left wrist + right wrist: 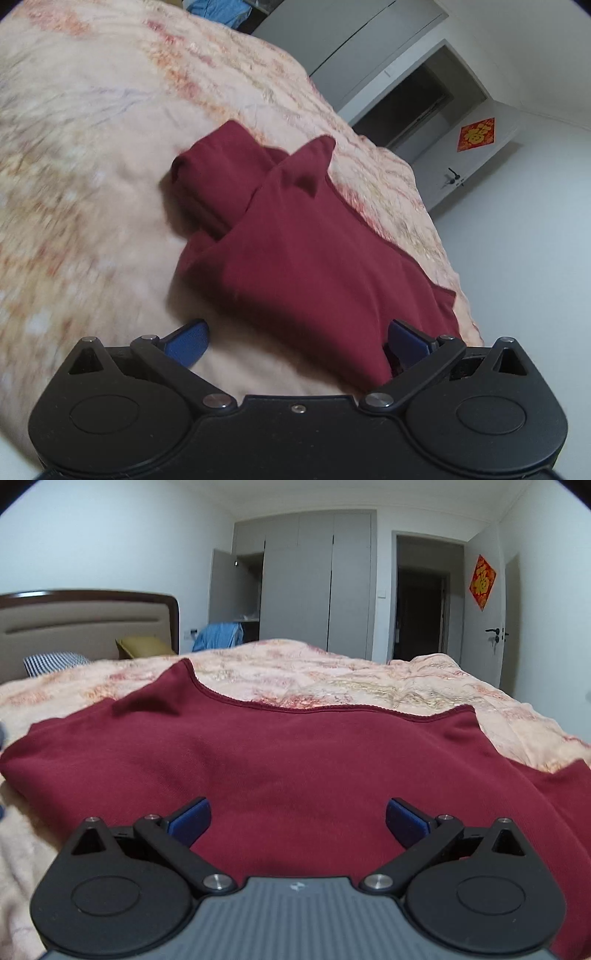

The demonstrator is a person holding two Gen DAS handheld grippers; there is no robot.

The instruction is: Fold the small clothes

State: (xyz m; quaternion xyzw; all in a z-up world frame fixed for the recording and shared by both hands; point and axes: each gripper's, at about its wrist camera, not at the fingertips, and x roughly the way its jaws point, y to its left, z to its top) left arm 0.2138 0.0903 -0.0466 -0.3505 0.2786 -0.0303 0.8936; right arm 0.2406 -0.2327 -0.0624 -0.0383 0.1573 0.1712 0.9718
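Both views are lit evenly and rather dimly by soft indoor light whose source cannot be told; no glare is seen. Straight lines are bent by the fisheye lenses and the corners are cut off by dark vignetting. In the left wrist view, the bedspread (92, 155) is smeared by motion blur on the left side, while a soft shadow is cast beside the maroon garment (295, 251). In the right wrist view, the doorway (421, 613) is left dark and the detail is rendered sharper.
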